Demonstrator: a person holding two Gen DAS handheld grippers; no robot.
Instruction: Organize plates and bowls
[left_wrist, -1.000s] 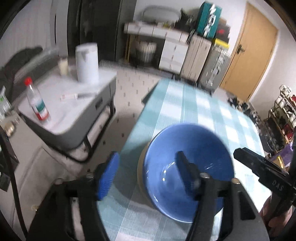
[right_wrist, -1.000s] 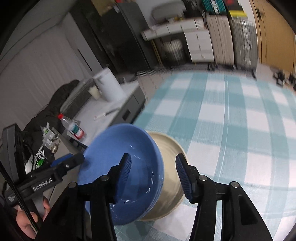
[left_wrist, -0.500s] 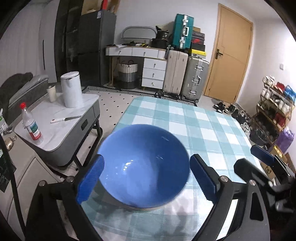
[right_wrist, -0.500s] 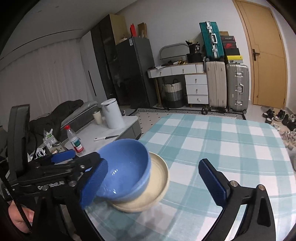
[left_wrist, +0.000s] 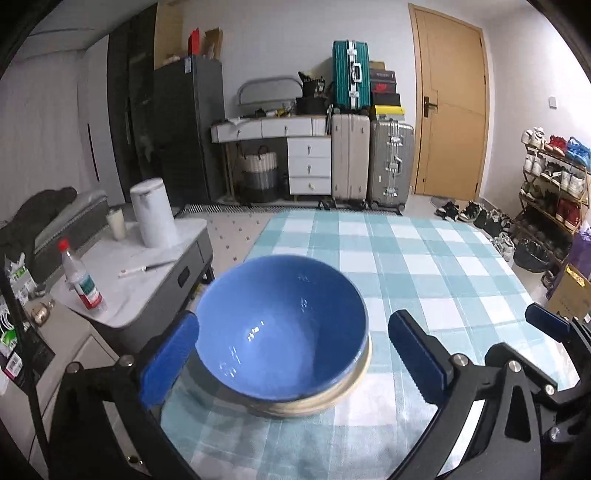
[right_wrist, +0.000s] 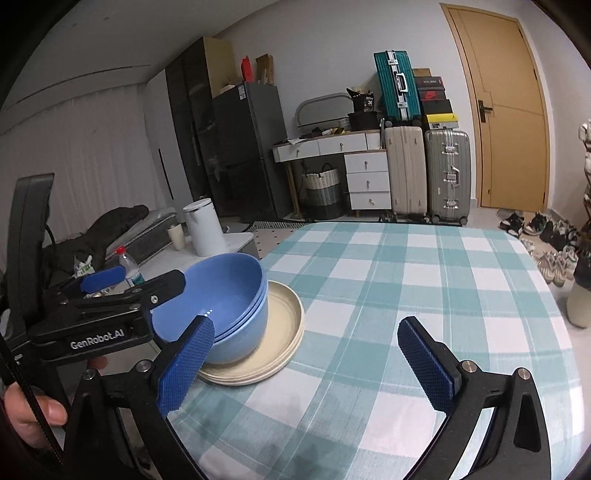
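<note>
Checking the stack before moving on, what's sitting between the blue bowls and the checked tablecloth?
Cream plates, stacked flat under the blue bowls on the tablecloth; the right wrist view shows it best.

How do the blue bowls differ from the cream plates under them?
The blue bowls are deep with steep walls; the cream plates are shallow with a low rim. The bowls sit on top; the plates lie on the checked tablecloth. Both are round and stacked.

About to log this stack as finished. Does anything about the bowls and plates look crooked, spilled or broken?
Only the placement: the blue bowls sit off-centre on the beige plates, toward the table's edge. Nothing looks spilled or broken.
</note>
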